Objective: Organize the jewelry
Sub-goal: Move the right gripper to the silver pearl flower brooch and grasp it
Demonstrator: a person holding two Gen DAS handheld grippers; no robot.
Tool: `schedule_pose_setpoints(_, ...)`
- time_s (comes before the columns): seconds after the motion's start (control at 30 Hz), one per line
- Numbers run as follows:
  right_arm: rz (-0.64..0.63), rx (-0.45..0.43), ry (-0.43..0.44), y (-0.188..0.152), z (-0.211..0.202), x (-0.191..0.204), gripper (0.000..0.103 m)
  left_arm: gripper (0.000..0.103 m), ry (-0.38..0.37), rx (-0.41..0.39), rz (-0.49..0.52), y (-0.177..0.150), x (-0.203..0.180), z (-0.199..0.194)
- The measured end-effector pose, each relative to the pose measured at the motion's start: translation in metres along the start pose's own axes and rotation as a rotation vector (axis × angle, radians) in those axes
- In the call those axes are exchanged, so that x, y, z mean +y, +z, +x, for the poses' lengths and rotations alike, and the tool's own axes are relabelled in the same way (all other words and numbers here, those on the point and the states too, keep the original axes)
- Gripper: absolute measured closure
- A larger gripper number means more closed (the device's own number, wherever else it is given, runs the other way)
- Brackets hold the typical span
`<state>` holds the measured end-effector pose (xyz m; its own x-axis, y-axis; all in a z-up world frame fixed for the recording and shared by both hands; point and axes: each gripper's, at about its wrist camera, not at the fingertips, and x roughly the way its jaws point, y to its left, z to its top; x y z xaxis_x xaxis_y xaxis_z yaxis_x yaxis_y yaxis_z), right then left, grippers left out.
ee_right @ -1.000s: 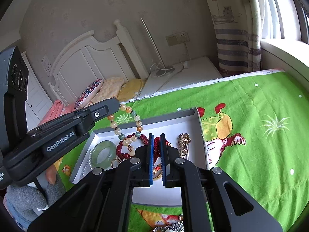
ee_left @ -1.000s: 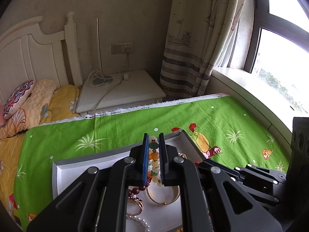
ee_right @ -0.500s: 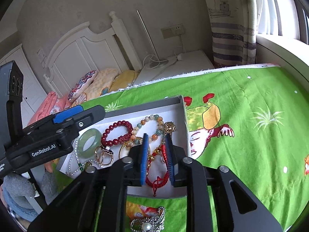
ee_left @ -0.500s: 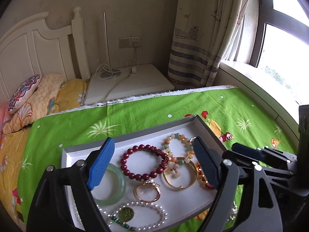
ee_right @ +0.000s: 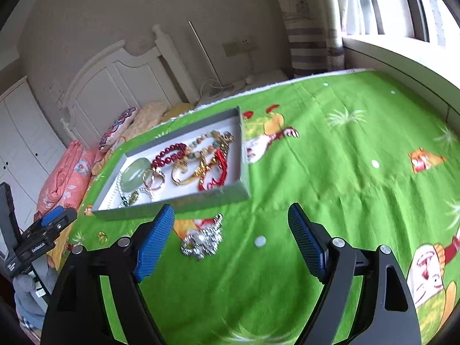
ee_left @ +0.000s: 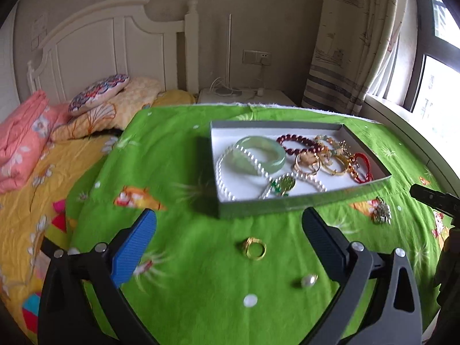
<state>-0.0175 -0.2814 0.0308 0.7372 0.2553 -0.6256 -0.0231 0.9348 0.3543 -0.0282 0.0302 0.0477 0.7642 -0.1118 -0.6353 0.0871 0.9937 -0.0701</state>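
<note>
- Hovering over the bed, left claw (ee_left: 228, 235) and right claw (ee_right: 231, 234) just opened wide, both empty.
- Gold ring (ee_left: 254, 248): tiny, hard, slippery; pinch across the band.
- Silver brooch (ee_right: 202, 238): spiky, delicate; grab its edges.

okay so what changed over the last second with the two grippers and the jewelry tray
Both grippers let go: the left gripper released the multicolored bead bracelet, the right gripper the red cord bracelet, both now lying in the tray. Jaws have just been opening, nothing between them, and both pulled back toward the gold ring and silver brooch. The tray stayed put.
</note>
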Motion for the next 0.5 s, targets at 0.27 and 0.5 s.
schedule_pose_setpoints(0.27,-0.098,0.065,-0.077,-0.024,0.005,0.020,0.023,0.003,-0.067,0.070,-0.068,-0.032,0.020,0.002)
schedule_pose_setpoints(0.5,-0.230,0.129,-0.146,-0.035,0.021,0.045,0.023,0.003,0.081,0.242,-0.011,-0.030,0.006,0.036)
